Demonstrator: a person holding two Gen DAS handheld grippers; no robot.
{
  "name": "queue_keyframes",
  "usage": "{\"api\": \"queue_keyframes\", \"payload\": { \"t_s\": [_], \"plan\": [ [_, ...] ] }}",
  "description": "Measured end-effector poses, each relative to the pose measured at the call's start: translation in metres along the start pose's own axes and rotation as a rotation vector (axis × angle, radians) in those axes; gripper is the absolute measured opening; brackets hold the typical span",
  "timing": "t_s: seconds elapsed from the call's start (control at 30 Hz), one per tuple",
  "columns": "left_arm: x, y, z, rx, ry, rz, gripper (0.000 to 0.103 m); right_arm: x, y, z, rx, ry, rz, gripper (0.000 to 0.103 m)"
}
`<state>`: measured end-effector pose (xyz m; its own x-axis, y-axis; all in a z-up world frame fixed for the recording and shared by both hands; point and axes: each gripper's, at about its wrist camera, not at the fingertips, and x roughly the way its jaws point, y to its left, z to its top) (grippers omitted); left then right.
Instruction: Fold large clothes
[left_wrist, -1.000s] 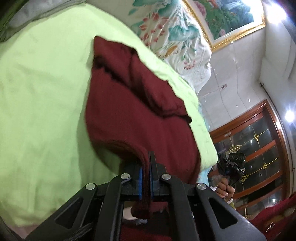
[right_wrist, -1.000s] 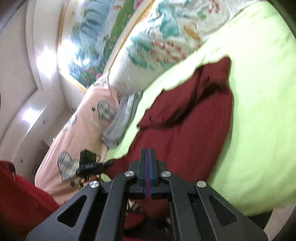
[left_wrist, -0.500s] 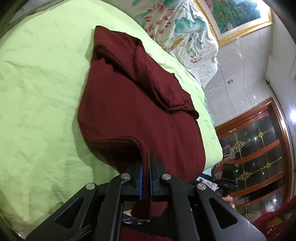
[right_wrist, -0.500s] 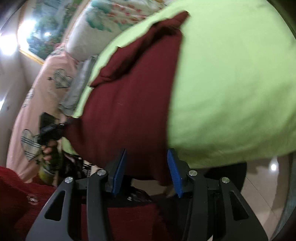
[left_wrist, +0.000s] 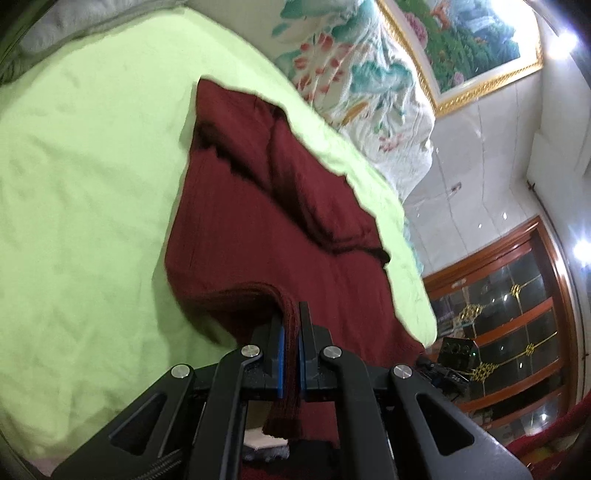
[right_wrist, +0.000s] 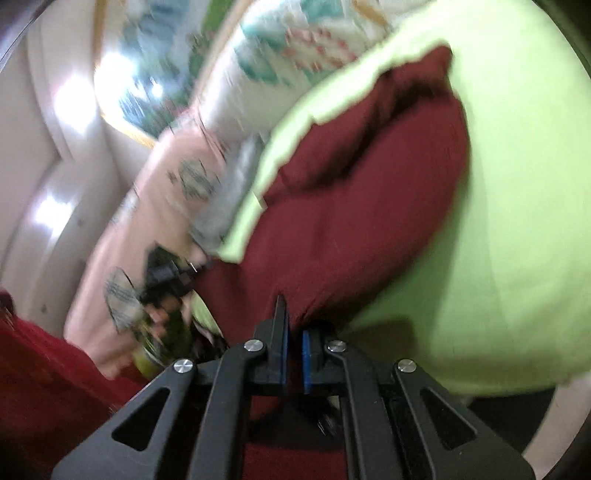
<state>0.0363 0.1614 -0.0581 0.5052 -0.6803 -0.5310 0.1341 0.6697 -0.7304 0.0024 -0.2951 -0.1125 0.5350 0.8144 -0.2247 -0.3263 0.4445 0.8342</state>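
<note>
Clamping again after opening half a second ago, the right tool (right_wrist: 293, 341) joins the left tool (left_wrist: 291, 328): both grip the dark red knitted garment's (left_wrist: 258, 221) near hem, its body spread ahead on the lime-green bed sheet (left_wrist: 85, 184), ready to fold

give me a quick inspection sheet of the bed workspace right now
surface: lime green bedsheet, wrinkled, covering the bed.
job's things: dark red knitted garment lying on the sheet, a sleeve folded across its body, near hem lifted.
clutter: floral white quilt and pink heart-patterned bedding beside the sheet.
grippers: left gripper shut on the garment's hem; right gripper nearly closed on the garment's edge, view blurred.
cables: nothing seen.
surroundings: gold-framed landscape painting, wooden glass-door cabinet, white tiled wall.
</note>
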Motion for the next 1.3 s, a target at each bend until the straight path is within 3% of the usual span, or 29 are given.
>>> {"api": "queue_keyframes", "payload": {
  "t_s": [0.17,0.27,0.4,0.53,0.67,0.8,0.97,1.13,1.2,1.3],
  "plan": [
    [-0.005,-0.022,0.043,0.043,-0.113,-0.008,0.003,-0.013,0.012,0.051,-0.013,-0.155,0.049,0.005],
    [0.003,-0.034,0.078,0.082,-0.164,0.033,0.003,-0.006,0.013,0.088,-0.033,-0.21,0.0,0.005],
    [0.028,-0.035,0.127,0.054,-0.192,0.077,0.003,0.018,-0.005,0.14,0.002,-0.256,-0.083,0.005],
    [0.063,-0.027,0.172,0.02,-0.203,0.13,0.003,0.033,-0.033,0.186,0.041,-0.263,-0.174,0.005],
    [0.109,-0.006,0.209,-0.012,-0.165,0.205,0.003,0.066,-0.062,0.22,0.102,-0.212,-0.279,0.005],
    [0.141,0.023,0.223,-0.064,-0.127,0.257,0.004,0.088,-0.094,0.23,0.166,-0.165,-0.34,0.005],
    [0.165,0.054,0.219,-0.133,-0.073,0.262,0.006,0.096,-0.115,0.228,0.218,-0.133,-0.362,0.008],
    [0.15,0.058,0.203,-0.142,-0.092,0.258,0.006,0.082,-0.107,0.22,0.193,-0.17,-0.389,0.012],
    [0.136,0.061,0.189,-0.159,-0.099,0.256,0.006,0.07,-0.098,0.215,0.183,-0.197,-0.407,0.027],
    [0.109,0.06,0.166,-0.177,-0.128,0.231,0.006,0.054,-0.08,0.2,0.151,-0.24,-0.385,0.031]
  ]
}}
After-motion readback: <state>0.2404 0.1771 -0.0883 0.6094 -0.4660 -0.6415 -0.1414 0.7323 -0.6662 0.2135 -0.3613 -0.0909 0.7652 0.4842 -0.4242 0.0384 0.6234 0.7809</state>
